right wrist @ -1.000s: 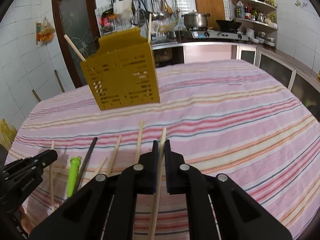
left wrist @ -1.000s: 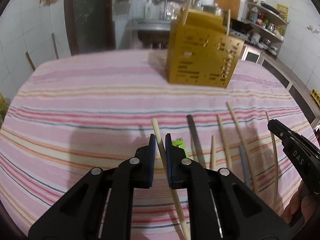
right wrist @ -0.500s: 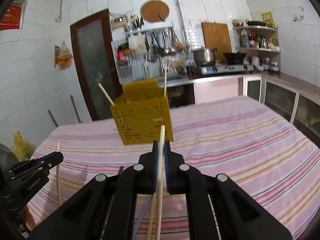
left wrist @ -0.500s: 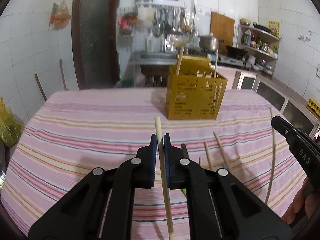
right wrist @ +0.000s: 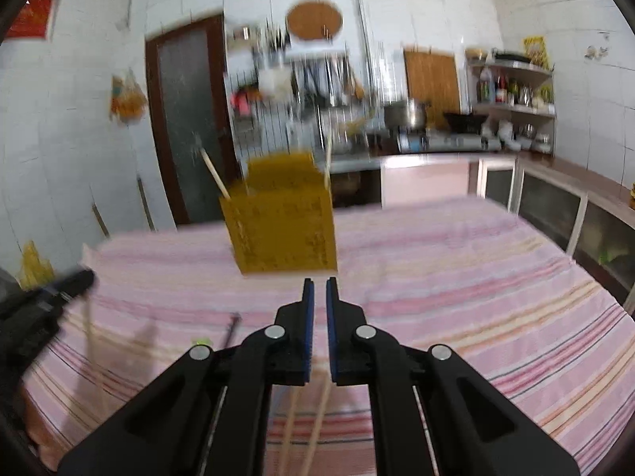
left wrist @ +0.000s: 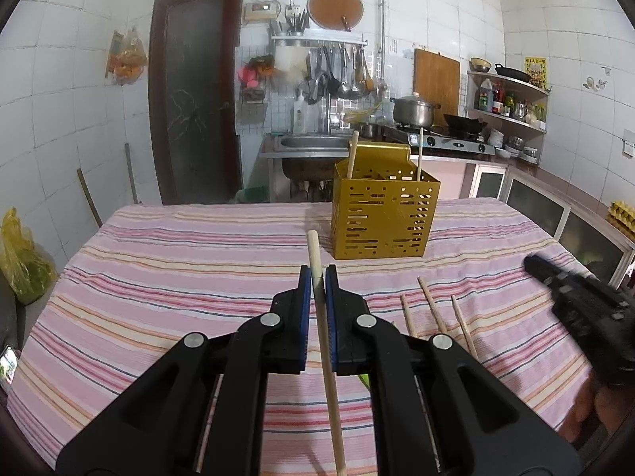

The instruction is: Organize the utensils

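My left gripper (left wrist: 317,273) is shut on a wooden chopstick (left wrist: 313,250), whose tip sticks out ahead of the pads, above the striped tablecloth (left wrist: 178,277). A yellow perforated holder (left wrist: 383,214) stands further back with two chopsticks upright in it. Three loose chopsticks (left wrist: 432,305) lie right of my left gripper. My right gripper (right wrist: 320,283) is shut with no stick showing between its pads. This view is blurred; the holder (right wrist: 281,230) is straight ahead. Faint sticks (right wrist: 317,428) show below the jaws. The other gripper (right wrist: 59,289) is at the left with its stick.
A green item (right wrist: 201,341) and a dark stick (right wrist: 232,329) lie on the cloth at the left of the right wrist view. Behind the table are a sink (left wrist: 313,142), a stove counter (left wrist: 448,142) and a dark door (left wrist: 194,111). A yellow bag (left wrist: 20,261) sits at the left.
Both grippers have risen and tilted up, bringing the holder and kitchen wall into view. The chopstick held in the right gripper earlier no longer shows between its pads.
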`<state>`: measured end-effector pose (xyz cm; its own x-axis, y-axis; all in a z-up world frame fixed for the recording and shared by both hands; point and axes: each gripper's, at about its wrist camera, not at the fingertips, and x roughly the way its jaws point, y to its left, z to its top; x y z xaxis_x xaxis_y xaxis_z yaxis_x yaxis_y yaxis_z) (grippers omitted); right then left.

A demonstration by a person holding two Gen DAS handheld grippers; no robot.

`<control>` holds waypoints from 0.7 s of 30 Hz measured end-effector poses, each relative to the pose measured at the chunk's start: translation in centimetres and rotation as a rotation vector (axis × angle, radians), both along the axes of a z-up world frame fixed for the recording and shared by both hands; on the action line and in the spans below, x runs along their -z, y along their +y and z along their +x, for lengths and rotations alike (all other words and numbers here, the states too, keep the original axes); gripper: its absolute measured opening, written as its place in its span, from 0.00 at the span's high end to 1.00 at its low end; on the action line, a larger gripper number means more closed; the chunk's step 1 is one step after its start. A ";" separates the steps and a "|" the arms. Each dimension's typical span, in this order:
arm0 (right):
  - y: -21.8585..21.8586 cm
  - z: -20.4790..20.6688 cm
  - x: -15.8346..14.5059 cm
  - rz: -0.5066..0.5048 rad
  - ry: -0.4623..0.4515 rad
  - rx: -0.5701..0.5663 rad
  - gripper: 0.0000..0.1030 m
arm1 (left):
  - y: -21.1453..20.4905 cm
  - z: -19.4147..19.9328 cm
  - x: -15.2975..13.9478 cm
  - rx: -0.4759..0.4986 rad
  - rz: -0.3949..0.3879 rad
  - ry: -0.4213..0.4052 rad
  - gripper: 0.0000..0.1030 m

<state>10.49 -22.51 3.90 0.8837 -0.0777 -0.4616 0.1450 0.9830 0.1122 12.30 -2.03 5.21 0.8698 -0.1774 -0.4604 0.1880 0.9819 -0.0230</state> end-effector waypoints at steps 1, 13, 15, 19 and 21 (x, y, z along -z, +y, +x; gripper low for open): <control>-0.3 1.0 0.7 0.009 0.049 0.000 0.93 | 0.0 0.6 0.2 0.000 0.002 0.016 0.94; -0.4 7.2 6.3 -0.039 0.341 0.028 0.67 | 0.5 7.6 3.3 -0.012 0.001 0.189 0.94; -0.3 8.2 6.8 -0.028 0.380 0.026 0.74 | 0.4 8.0 3.6 -0.013 0.003 0.194 0.94; 0.2 9.3 7.8 -0.033 0.442 0.020 0.84 | 0.4 8.7 4.0 -0.014 0.003 0.204 0.94; 0.3 9.7 8.0 -0.038 0.454 0.020 0.89 | 0.5 8.9 4.2 -0.014 0.001 0.209 0.94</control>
<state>20.15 -22.22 -4.11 0.5907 -0.1176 -0.7983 0.1906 0.9817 -0.0035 21.21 -1.52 1.05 0.7577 -0.1648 -0.6315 0.1651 0.9845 -0.0588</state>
